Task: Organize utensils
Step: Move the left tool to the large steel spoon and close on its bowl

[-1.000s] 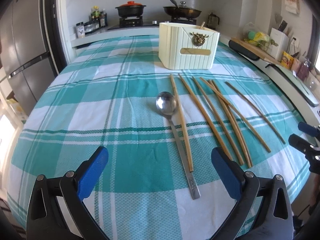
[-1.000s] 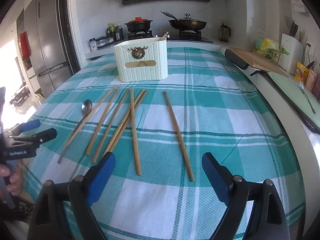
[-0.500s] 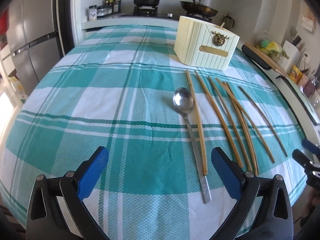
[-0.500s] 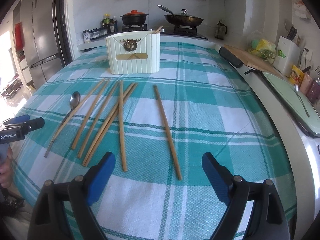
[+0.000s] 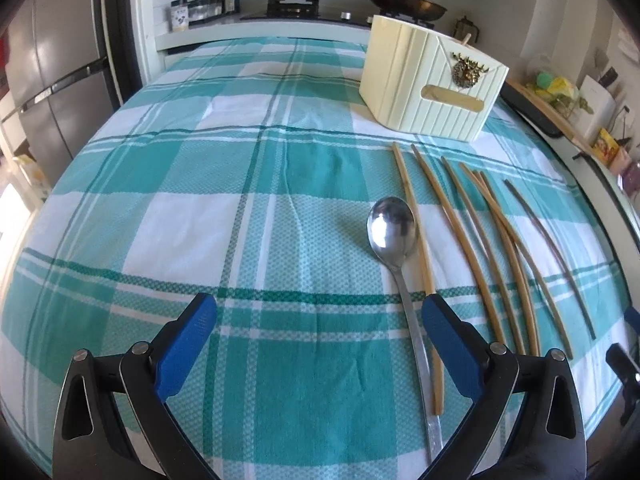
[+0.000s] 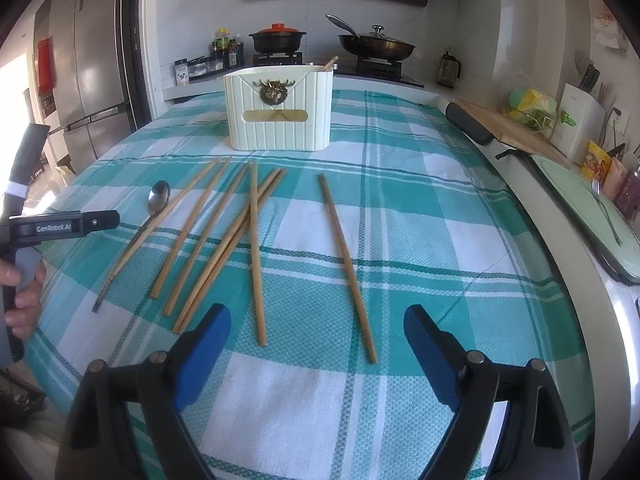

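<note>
Though near left hand-held gripper (image 5: 318, 320), spoon (image 5: 394, 236) untouched

Left tool (image 6: 64, 226) showing white lettering "GenRobot.AI" on black side, seen from right wrist view. Other labels showing too small, blurred for reading.

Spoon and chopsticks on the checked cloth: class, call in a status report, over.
Left tool open, empty; right tool open, empty. Spoon and loose chopsticks flat on cloth, none lifted. Cream holder upright beyond them, path unobstructed.
</note>
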`<state>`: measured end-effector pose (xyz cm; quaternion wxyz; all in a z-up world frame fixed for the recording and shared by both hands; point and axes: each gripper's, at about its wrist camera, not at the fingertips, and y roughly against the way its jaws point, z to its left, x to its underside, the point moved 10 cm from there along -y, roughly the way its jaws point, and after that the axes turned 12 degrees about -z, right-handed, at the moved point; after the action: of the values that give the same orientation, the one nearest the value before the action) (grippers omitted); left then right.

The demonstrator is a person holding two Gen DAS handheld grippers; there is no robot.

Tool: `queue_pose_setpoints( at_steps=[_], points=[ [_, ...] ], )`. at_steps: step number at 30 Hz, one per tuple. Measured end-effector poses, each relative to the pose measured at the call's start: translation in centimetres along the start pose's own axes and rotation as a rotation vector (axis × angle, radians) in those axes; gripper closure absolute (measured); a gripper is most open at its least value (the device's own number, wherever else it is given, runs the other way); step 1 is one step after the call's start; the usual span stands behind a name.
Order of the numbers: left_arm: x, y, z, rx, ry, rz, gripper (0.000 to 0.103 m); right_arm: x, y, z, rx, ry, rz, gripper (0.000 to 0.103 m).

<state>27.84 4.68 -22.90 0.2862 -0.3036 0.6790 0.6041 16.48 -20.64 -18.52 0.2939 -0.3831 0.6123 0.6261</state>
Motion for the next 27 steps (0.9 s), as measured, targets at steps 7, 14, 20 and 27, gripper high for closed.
queue_pose_setpoints(
  at_steps=[7, 14, 20, 27],
  points=[
    [0.1, -1.6, -0.5, -0.029, -0.067, 0.024, 0.001, 0.5, 0.5, -1.0, 0.013, -0.04, 0.003, 0.013],
    [0.5, -2.6, -1.2, -0.04, -0.108, 0.056, 0.001, 0.4, 0.2, -0.9, 0.005, -0.047, 0.004, 0.013],
    [-0.2, -3.4, -1.1, -0.047, -0.097, 0.049, 0.001, 0.6, 0.2, -0.7, 0.001, -0.043, 0.007, 0.013],
    [-1.5, -4.4, -2.7, -0.049, -0.096, 0.02, 0.016, 0.8, 0.1, -0.8, 0.003, -0.053, 0.014, 0.013]
  ],
)
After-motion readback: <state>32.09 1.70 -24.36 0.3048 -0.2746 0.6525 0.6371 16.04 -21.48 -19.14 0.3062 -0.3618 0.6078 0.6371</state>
